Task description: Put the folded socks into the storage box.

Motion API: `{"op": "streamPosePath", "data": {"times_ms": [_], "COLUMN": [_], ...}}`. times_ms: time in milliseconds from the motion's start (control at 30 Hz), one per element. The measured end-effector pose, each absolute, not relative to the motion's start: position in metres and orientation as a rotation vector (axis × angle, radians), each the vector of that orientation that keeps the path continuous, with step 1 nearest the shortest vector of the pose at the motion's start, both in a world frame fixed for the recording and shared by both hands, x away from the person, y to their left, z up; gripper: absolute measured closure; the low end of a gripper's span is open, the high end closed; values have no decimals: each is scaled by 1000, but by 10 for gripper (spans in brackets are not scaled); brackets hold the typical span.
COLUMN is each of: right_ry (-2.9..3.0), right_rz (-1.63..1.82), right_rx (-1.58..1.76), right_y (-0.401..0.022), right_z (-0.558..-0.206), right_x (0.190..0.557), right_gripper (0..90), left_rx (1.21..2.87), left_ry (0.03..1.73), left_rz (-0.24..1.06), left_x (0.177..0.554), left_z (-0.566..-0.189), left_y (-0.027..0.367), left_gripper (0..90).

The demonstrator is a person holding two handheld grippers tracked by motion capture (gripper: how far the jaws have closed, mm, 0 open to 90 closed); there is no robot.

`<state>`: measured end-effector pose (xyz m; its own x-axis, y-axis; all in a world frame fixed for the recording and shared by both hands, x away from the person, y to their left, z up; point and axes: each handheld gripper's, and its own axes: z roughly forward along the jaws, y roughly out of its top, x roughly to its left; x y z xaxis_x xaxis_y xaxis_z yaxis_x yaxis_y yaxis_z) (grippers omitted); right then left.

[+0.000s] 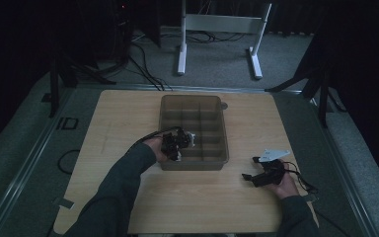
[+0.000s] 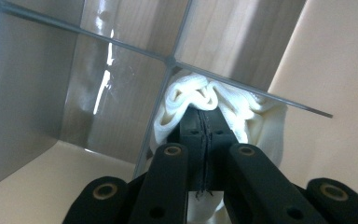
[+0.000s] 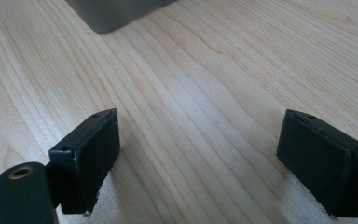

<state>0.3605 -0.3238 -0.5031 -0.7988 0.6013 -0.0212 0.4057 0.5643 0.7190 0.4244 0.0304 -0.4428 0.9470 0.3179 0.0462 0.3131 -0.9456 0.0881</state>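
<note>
Dark floor and cables ring the pale wooden surface, and I take the grey divided tray in its middle as my landmark. My left gripper is down at the tray's near-left corner, and from its own camera I see its fingers pressed together on a bunched white cloth, which sits inside a compartment hard against the crossing of two dividers. My right gripper rests on the surface just off the tray's near-right corner, its fingers spread wide with nothing but bare wood between them; a corner of the tray shows at the top of its view. As I read it, the cloth is already within the tray but not yet let go, so the placing is mostly done. What seems left is to part the left fingers, lift clear of the dividers without dragging the fabric out, and check it stays tucked in that cell. I cannot tell whether the other compartments hold anything.
</note>
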Motion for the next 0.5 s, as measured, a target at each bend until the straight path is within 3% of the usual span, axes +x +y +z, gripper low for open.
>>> {"op": "streamPosePath", "data": {"times_ms": [267,500], "right_ry": [2536,2536], "right_rz": [1065,1065], "right_rx": [835,835], "right_y": [-324,-324], "right_z": [-503,-503], "right_x": [361,361], "right_gripper": [126,125], "left_rx": [2918,2809], "left_ry": [515,558], "left_rz": [40,114], "left_x": [423,420], "left_z": [-423,-406], "left_y": [46,55], "left_gripper": [716,639]}}
